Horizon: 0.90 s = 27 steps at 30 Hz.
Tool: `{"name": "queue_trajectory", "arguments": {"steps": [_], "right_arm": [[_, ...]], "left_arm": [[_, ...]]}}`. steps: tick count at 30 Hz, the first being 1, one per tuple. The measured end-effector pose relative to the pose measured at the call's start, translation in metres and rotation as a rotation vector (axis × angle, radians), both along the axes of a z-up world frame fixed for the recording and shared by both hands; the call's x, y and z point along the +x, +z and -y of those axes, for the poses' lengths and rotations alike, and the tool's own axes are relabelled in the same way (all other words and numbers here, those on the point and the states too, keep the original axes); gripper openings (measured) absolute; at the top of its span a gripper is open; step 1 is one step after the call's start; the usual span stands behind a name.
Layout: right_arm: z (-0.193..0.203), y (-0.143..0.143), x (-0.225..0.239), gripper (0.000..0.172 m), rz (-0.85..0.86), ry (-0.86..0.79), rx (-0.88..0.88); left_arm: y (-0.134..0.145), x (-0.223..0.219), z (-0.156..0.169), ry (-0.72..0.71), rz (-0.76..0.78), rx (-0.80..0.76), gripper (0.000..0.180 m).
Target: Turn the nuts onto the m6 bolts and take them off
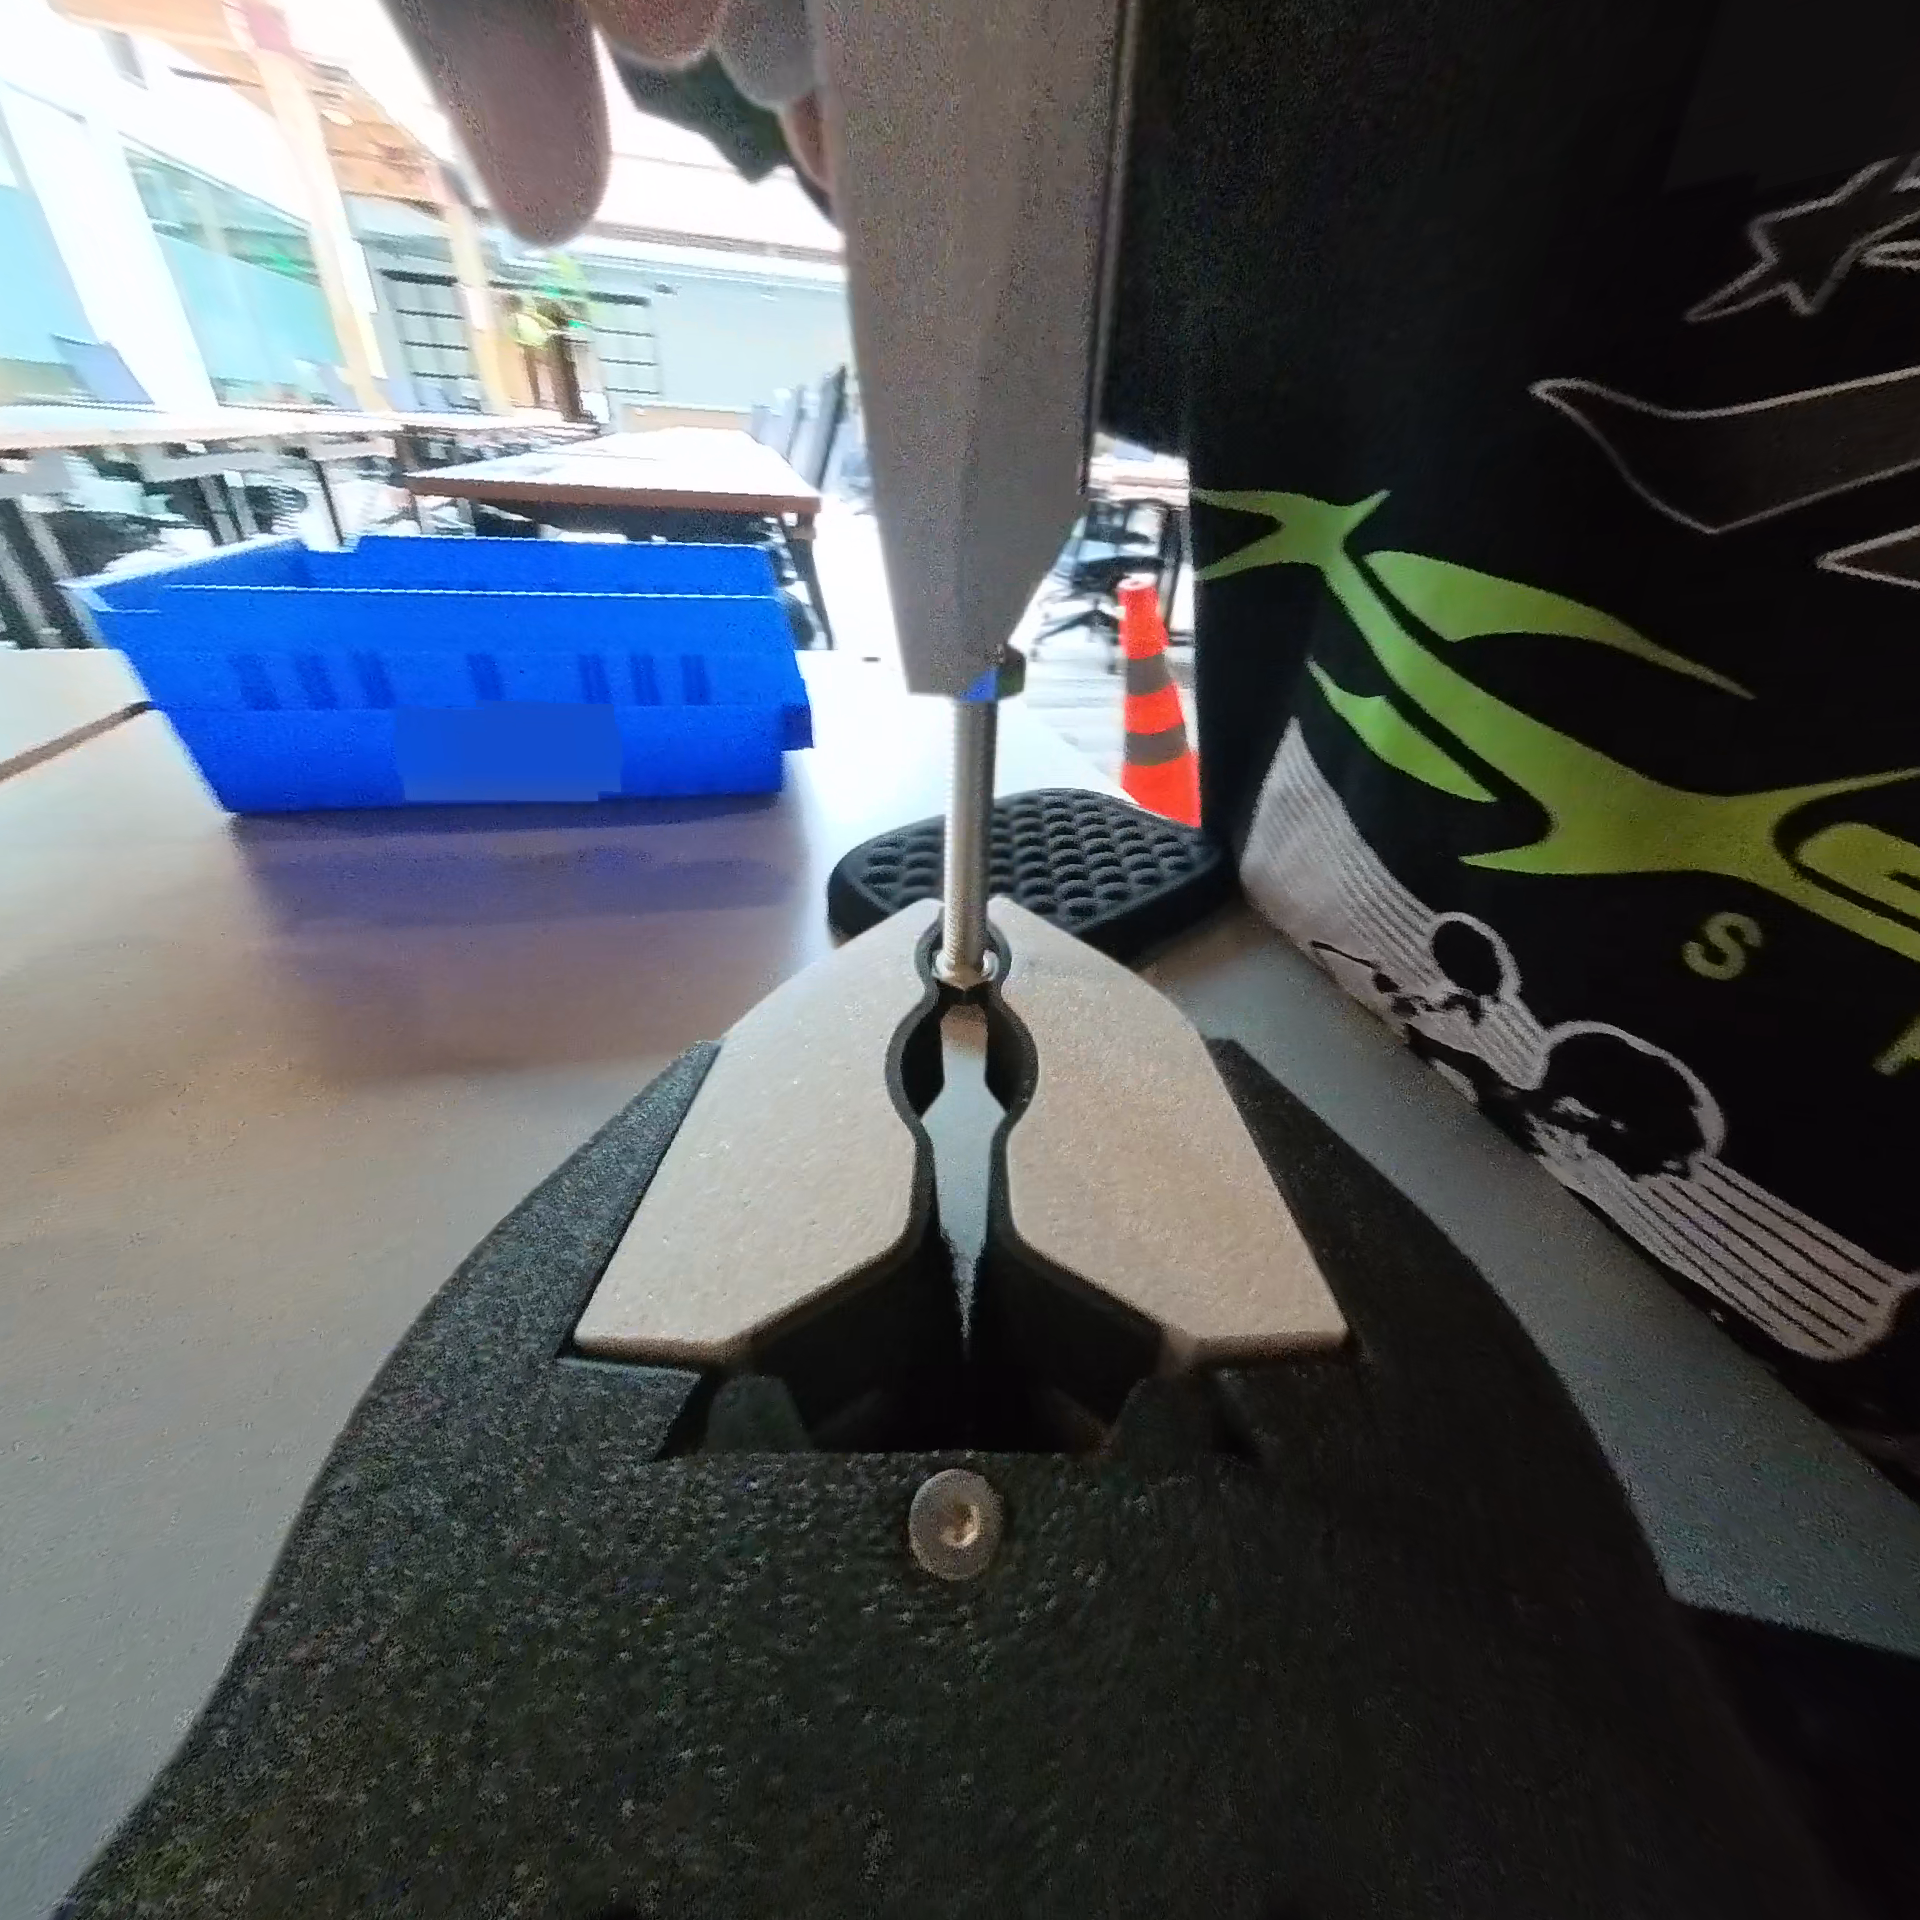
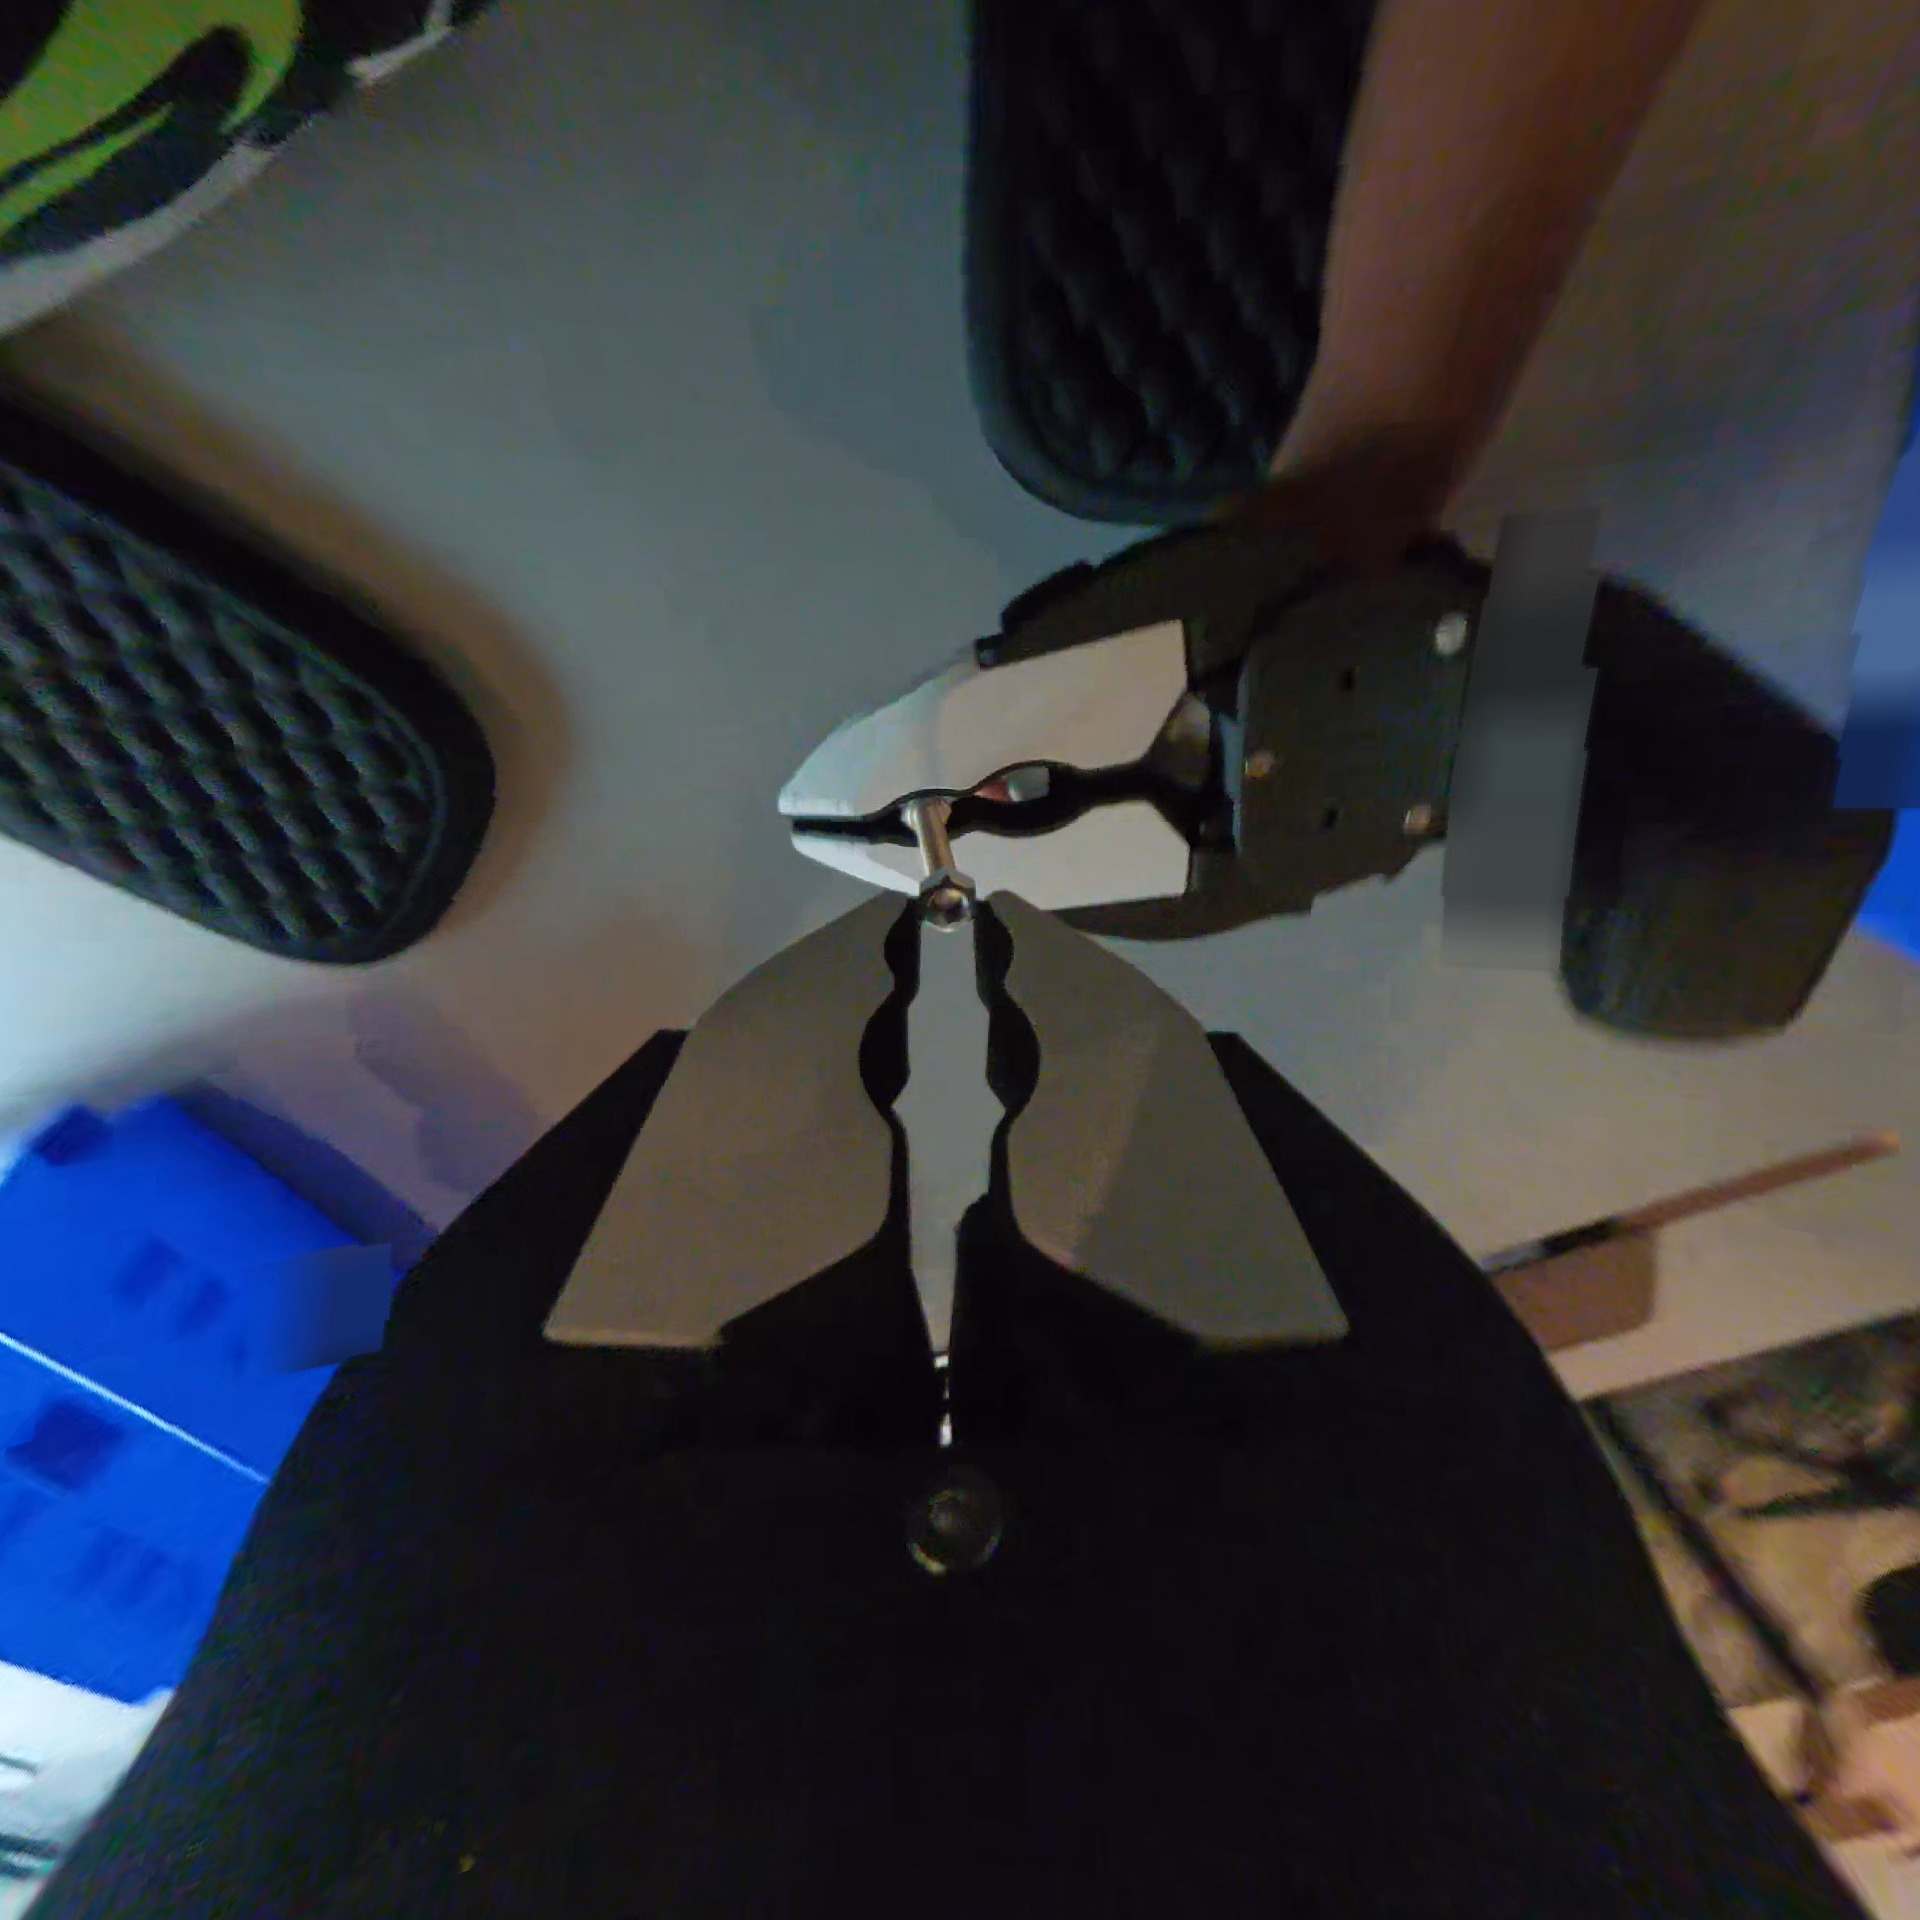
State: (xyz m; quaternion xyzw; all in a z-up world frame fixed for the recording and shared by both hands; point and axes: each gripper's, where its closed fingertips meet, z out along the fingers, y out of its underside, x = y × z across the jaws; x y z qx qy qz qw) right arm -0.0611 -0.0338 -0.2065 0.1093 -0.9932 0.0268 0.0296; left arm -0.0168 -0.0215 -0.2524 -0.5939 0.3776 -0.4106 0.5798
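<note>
Two hand-held grippers meet over a pale, smooth table [image 1: 260,1039]. Each has a black body with a grainy, pebbled surface and two flat grey fingers whose inner edges are cut into wavy scallops.

In the left wrist view, the left gripper [image 1: 964,961] has its fingers drawn almost fully together. Their tip notch clamps a slim, silver, threaded bolt [image 1: 968,821] that stands upright out of the jaws. A small bright metal ring sits around the shaft right at the grip; whether that is a nut or washer cannot be told. The bolt's upper end disappears under the grey, tapering fingers of the right gripper, which comes down from above.

In the right wrist view, the right gripper [image 2: 943,914] has its fingers a narrow way apart, closed on a small silver hexagonal nut [image 2: 943,894] at the near end of the bolt. The pads sit against the nut's sides. Beyond it, the left gripper lies sideways, pinching the shaft.

Behind, a glossy blue plastic bin [image 1: 447,675] with moulded slots stands on the table. A black rubbery mat [image 1: 1070,862] with a honeycomb of holes lies flat near the grippers; a second mat [image 2: 208,727] shows in the right wrist view. A person in a black printed shirt [image 1: 1558,727] stands close on the right. An orange traffic cone [image 1: 1153,707] with grey bands stands farther off.
</note>
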Motion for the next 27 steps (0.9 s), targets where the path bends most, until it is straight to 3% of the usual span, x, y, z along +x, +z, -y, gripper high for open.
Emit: {"name": "queue_trajectory", "arguments": {"steps": [6, 9, 10, 12, 14, 19, 27], "right_arm": [[-0.011, -0.002, -0.001, 0.009, -0.037, -0.562, -0.043], [-0.012, -0.003, 0.002, 0.009, -0.044, -0.672, -0.073], [-0.011, -0.002, 0.002, 0.01, -0.053, -0.643, -0.081], [-0.01, 0.001, -0.002, 0.036, -0.097, -0.532, -0.098], [-0.009, 0.006, -0.004, 0.046, -0.126, -0.355, -0.114], [0.001, 0.011, 0.008, 0.03, -0.02, 0.054, -0.167], [0.002, 0.003, 0.009, 0.014, 0.073, 0.194, -0.102]], "left_arm": [[-0.002, -0.005, -0.019, 0.177, -0.023, 0.007, 0.002], [-0.003, -0.004, -0.02, 0.198, -0.04, 0.005, 0.002], [-0.002, -0.004, -0.021, 0.194, -0.041, 0.006, 0.002], [-0.001, -0.003, -0.019, 0.176, -0.037, 0.01, 0.002], [-0.001, -0.002, -0.017, 0.156, -0.038, 0.013, 0.002], [0.001, -0.002, -0.014, 0.121, -0.029, 0.007, 0.002], [0.001, -0.001, -0.013, 0.104, -0.026, 0.006, 0.002]]}}
